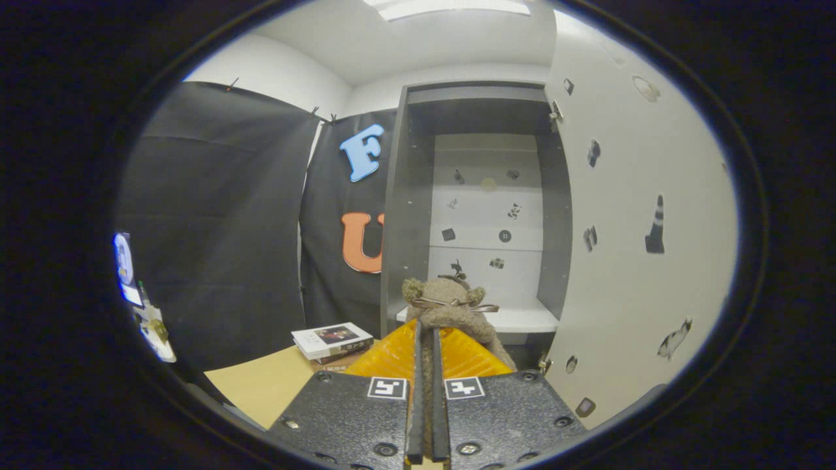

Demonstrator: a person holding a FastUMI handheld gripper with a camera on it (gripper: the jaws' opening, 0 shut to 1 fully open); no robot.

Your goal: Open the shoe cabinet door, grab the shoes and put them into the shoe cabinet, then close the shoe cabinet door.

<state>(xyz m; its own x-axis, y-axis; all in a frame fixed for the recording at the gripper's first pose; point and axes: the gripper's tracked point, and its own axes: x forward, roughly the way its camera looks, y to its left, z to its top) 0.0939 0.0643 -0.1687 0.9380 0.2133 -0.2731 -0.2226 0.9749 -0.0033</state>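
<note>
Gripper (428,339) has its two fingers drawn nearly together, clamped on a fuzzy tan shoe (450,312) that has a thin brown ribbon bow (450,303) across its top; both fingers press into the shoe's near edge, so it reads as a firm grasp, not a loose touch. Shoe sits right at the fingertips and a bit to the right of them, upright-ish, held in the air in front of the cabinet opening. Just under and around the fingers there's a ribbed orange-yellow surface (398,359); can't tell what it is, or whether the shoe touches it. Shoe cabinet (408,196) is straight ahead beyond the shoe: dark grey frame, pale back panel with small stickers scattered on it, white shelf (522,318) at about the shoe's height, just beyond it. Shoe is not yet on the shelf, it's in front of it. Cabinet door (627,261) is swung wide open on the right, white, also dotted with small stickers, hinges showing along its inner edge. Left of the fingers, lower down, a light wooden table (261,385) with a stack of books (332,341) on its far corner, near the cabinet's left side. Black cloth wall behind the table, white ceiling with a light panel above.
</note>
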